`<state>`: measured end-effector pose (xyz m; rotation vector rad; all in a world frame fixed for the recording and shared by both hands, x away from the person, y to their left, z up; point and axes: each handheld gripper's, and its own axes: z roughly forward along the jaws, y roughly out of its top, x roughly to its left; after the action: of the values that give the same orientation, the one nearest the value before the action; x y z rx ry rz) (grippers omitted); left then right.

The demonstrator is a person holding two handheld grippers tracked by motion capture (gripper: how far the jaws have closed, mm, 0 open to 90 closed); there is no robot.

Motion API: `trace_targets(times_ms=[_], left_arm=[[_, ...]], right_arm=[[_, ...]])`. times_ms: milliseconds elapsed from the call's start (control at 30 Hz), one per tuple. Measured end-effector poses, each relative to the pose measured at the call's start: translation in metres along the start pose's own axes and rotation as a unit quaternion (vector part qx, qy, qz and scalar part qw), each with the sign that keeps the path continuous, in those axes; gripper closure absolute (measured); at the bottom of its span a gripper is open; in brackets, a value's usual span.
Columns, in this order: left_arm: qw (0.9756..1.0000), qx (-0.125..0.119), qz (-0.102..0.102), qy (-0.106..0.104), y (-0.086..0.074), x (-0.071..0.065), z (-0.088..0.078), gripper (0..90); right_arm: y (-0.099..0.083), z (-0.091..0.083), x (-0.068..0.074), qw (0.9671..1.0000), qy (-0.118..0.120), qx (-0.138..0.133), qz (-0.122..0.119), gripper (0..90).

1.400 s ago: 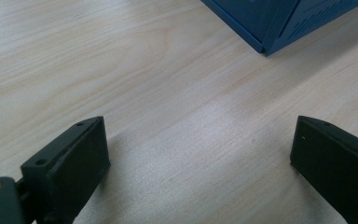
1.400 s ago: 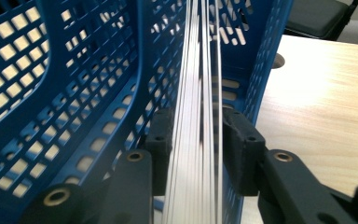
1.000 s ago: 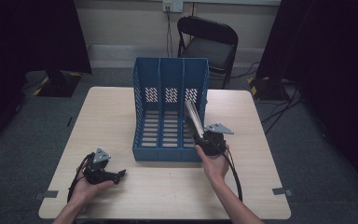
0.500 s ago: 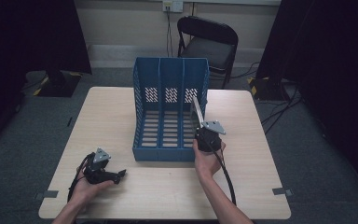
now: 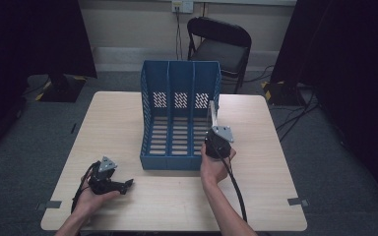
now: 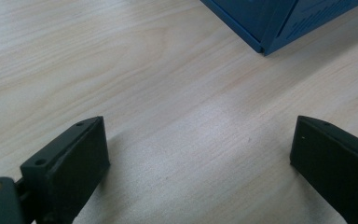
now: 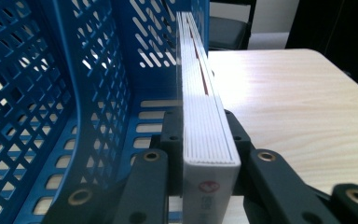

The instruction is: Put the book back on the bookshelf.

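Right gripper view showed the right gripper (image 7: pixel 208 163) clamped on a thin white-paged book (image 7: pixel 204 116) held upright on edge, over the blue slotted plastic file rack's (image 5: pixel 179 115) rightmost compartment. At seven o'clock on the pale wooden table (image 5: pixel 275 147), the left gripper (image 6: pixel 200 154) rested with jaws spread wide, holding nothing.

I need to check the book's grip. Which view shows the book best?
The right gripper view: the book stands close up, clamped between the right gripper's jaws, pages visible. The high view shows it as a thin sliver beside the blue file rack.
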<state>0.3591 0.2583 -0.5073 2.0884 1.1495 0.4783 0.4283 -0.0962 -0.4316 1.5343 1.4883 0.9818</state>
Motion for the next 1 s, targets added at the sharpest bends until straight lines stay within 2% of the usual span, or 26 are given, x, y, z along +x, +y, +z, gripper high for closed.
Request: trace_targets(times_ms=[267, 633, 800, 1000], left_arm=[[1.0000, 0.000, 0.000, 0.000, -0.0001, -0.0002, -0.0002, 3.7], [1.0000, 0.000, 0.000, 0.001, -0.0002, -0.0003, -0.0003, 3.8], [1.0000, 0.000, 0.000, 0.001, -0.0003, -0.0004, -0.0005, 3.9], [1.0000, 0.001, 0.000, 0.001, -0.0003, -0.0004, -0.0006, 3.9]], right_arm=[[-0.0028, -0.0002, 0.0027, 1.0000, -0.006, 0.000, 0.002, 75.6], [-0.0046, 0.0007, 0.0003, 1.0000, -0.001, 0.005, -0.008, 75.2], [-0.0045, 0.0021, -0.0010, 0.9999, 0.007, 0.009, -0.001, 74.5], [-0.0036, 0.0034, -0.0020, 0.9999, 0.012, 0.010, -0.003, 73.3]])
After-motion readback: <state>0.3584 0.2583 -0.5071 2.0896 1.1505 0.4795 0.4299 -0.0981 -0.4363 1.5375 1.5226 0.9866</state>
